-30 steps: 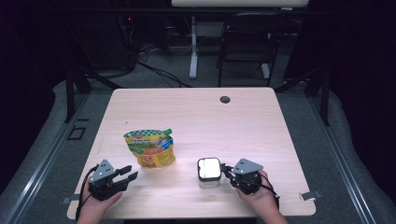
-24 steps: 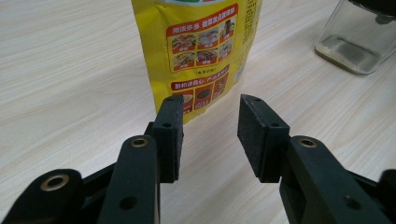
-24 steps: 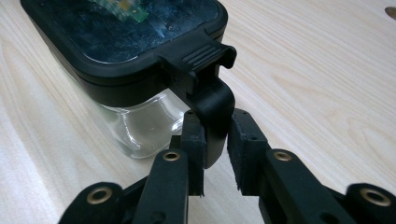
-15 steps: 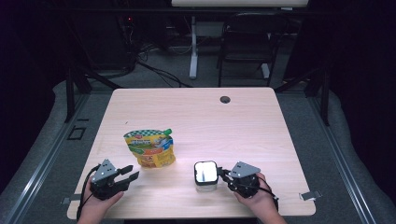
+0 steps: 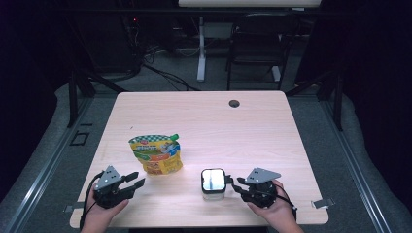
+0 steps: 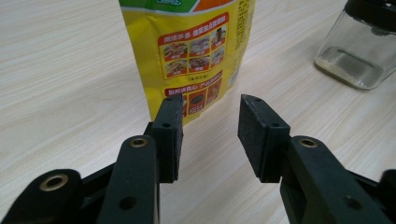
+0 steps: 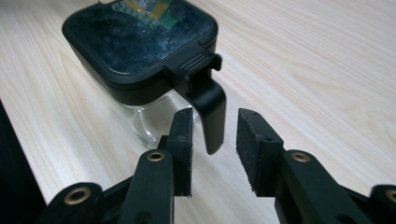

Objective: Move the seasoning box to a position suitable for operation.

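Glass jar [image 5: 213,186] with black latch lid is standing near the front edge of the worktop [image 5: 252,131]; likely rigid, fragile, slippery-walled. Right gripper [image 7: 212,133] jaws have just been opening and are now straddling the lid's clasp tab [image 7: 211,116] without pressing it. Left gripper [image 6: 209,119] is sitting released, facing the light, floppy yellow pouch [image 6: 196,51]. Best hold: jar's flat sides

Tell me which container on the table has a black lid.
The square glass jar, in front of the right gripper. Its black lid carries a latch tab; the yellow spouted pouch has a green cap instead.
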The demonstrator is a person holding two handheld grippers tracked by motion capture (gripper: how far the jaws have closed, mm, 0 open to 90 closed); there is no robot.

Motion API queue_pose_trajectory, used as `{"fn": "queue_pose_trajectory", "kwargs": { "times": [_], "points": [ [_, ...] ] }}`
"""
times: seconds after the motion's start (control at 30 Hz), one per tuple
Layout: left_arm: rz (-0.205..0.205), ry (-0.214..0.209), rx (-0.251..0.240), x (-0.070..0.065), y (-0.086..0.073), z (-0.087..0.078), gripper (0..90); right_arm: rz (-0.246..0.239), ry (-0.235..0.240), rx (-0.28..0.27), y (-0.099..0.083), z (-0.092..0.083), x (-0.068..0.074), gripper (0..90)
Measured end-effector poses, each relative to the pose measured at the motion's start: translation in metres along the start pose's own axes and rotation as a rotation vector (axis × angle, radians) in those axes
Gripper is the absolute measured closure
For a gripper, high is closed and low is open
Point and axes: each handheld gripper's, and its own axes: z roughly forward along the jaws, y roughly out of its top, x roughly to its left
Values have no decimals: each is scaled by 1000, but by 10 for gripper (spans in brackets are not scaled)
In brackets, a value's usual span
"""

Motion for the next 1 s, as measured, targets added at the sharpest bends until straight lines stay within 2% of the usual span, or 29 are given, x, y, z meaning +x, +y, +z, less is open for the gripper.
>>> {"fn": "queue_pose_trajectory", "kwargs": {
  "times": [0.07,0.1,0.17,0.27,0.3,0.33,0.37,0.43,0.57,0.63,0.67,0.77,0.8,0.93,1.0],
  "points": [
    [3,0,9,-1,1,0,608,37,-15,-6,6,-7,-3,702],
    [2,-3,4,-2,1,1,608,37,-15,-6,6,-7,-3,702],
    [-25,-40,9,-3,4,2,628,79,-27,-22,17,-15,-4,743],
    [-30,-41,10,-5,6,2,627,94,-51,-42,24,-17,-3,745],
    [-26,-40,12,-6,8,3,625,127,-58,-40,27,-17,-2,745],
    [-26,-33,14,-7,10,4,623,140,-60,-24,30,-16,-2,751],
    [-24,-42,14,-9,12,4,621,145,-73,-25,33,-15,-1,760],
    [-23,-49,7,-11,15,5,622,167,-95,6,37,-10,0,771],
    [-8,-54,5,-16,18,7,627,224,-102,26,42,-5,4,792],
    [-4,-54,12,-17,17,7,635,227,-116,24,42,-4,8,806],
    [-9,-56,12,-18,15,8,642,247,-118,9,41,-3,11,812],
    [-5,-55,26,-17,14,7,643,255,-106,1,42,-2,13,812],
    [-12,-55,16,-18,13,7,642,251,-107,-1,42,-2,14,812],
    [-6,-56,25,-17,11,6,642,245,-114,-10,44,-1,16,813],
    [-16,-56,26,-18,10,6,642,246,-114,0,44,0,16,810]
  ]
}}
